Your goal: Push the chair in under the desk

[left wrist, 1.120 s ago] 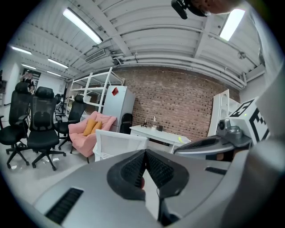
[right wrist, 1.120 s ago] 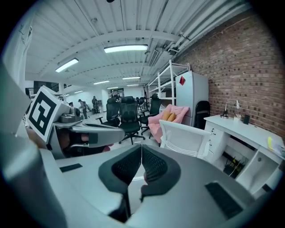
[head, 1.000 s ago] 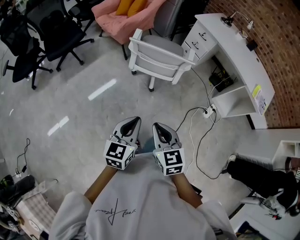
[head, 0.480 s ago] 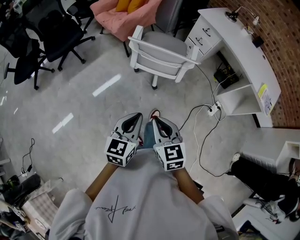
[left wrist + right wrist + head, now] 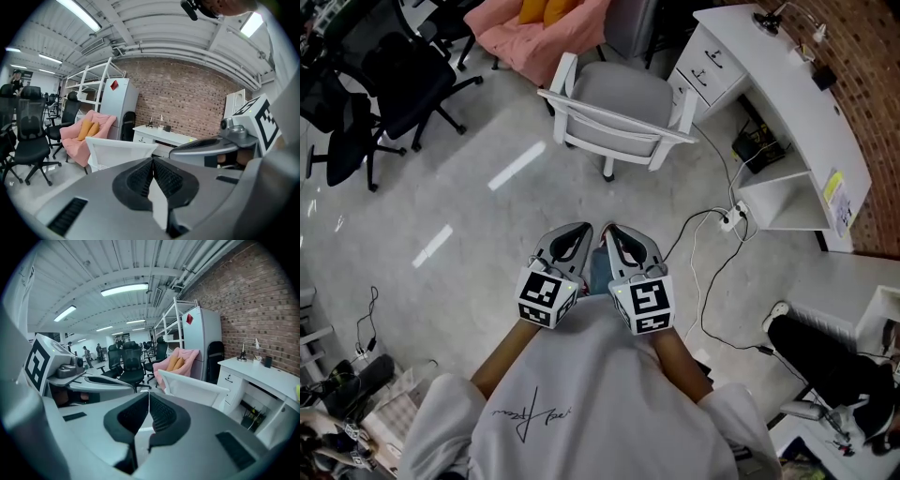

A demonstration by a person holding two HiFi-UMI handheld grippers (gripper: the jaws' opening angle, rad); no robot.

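chair (image 5: 619, 103): one, white, just beside desk (image 5: 787, 103), not under it
left gripper (image 5: 578, 230): jaws together, empty
right gripper (image 5: 615, 232): jaws together, empty
pink armchair (image 5: 539, 33): one, behind chair

The chair (image 5: 619, 98) stood on the floor (image 5: 469, 253) just left of the counter (image 5: 797, 112), not under it. An armchair (image 5: 534, 33) sat behind the chair, with office chairs (image 5: 394, 70) farther left.

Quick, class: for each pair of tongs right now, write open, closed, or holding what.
Left tongs: closed, holding nothing.
Right tongs: closed, holding nothing.
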